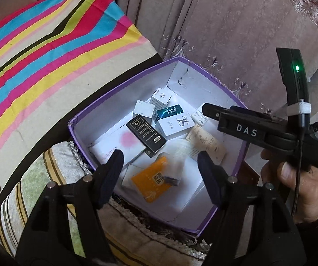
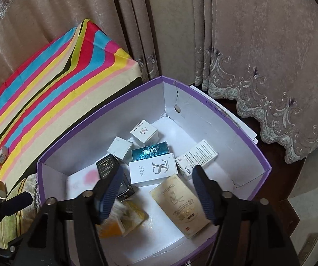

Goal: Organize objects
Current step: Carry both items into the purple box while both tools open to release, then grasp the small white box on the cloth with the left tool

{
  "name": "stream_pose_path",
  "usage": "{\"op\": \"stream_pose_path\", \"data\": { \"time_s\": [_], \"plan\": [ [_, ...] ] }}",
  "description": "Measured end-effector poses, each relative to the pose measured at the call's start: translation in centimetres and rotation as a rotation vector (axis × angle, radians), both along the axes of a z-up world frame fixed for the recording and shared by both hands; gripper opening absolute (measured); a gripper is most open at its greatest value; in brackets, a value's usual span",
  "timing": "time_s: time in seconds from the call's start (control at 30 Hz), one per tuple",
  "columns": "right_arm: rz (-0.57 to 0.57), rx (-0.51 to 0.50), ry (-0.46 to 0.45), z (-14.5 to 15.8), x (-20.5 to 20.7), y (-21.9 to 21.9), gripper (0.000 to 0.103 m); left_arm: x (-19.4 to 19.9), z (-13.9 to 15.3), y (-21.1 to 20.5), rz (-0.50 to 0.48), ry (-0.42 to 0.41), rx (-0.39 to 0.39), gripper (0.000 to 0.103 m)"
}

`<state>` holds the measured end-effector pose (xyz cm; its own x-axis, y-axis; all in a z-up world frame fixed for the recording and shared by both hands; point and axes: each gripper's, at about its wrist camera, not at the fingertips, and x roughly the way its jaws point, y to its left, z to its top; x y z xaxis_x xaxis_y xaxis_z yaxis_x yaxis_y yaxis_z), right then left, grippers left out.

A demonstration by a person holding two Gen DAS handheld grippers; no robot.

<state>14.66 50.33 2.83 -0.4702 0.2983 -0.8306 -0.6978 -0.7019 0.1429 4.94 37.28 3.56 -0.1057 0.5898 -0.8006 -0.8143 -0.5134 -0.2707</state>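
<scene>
A purple-rimmed cardboard box (image 1: 114, 88) (image 2: 92, 119) with white inside holds several small packages: a black box (image 1: 145, 133) (image 2: 108, 166), a white logo box (image 1: 174, 124) (image 2: 153, 168), a teal box (image 1: 170, 112) (image 2: 150, 150), a beige box (image 1: 207, 141) (image 2: 181, 204) and a blurred orange packet (image 1: 152, 181) (image 2: 123, 219). My left gripper (image 1: 159, 157) hangs open over the orange packet, touching nothing. My right gripper (image 2: 156, 170) stands open above the beige box, with nothing between its fingers. In the left wrist view it (image 1: 236, 122) reaches in from the right.
A bright striped cloth (image 1: 48, 44) (image 2: 48, 77) covers a raised surface left of the box. A striped cushion (image 1: 37, 188) lies at the box's near left corner. Mauve embroidered curtains (image 1: 247, 33) (image 2: 247, 44) hang behind. A person's hand (image 1: 298, 190) grips the right tool.
</scene>
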Motion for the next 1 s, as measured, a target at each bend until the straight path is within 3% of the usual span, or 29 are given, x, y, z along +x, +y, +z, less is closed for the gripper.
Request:
{"op": "stream_pose_path", "data": {
  "time_s": [0.2, 0.4, 0.83, 1.0],
  "plan": [
    [0.052, -0.013, -0.005, 0.2, -1.3, -1.7, 0.076, -0.4, 0.4, -1.8, 0.037, 0.011, -0.011, 0.072],
    [0.173, -0.037, -0.01, 0.2, -4.1, -6.0, 0.076, -2.7, 1.2, -5.7, 0.147, 0.034, -0.01, 0.074],
    [0.437, -0.071, -0.016, 1.0, -9.9, -16.1, 0.078, -8.5, 0.1, -19.9, 0.467, -0.037, 0.005, 0.075],
    [0.523, -0.074, -0.023, 1.4, -11.6, -19.4, 0.079, -10.1, -0.4, -23.9, 0.489, -0.058, 0.004, 0.075]
  ]
}}
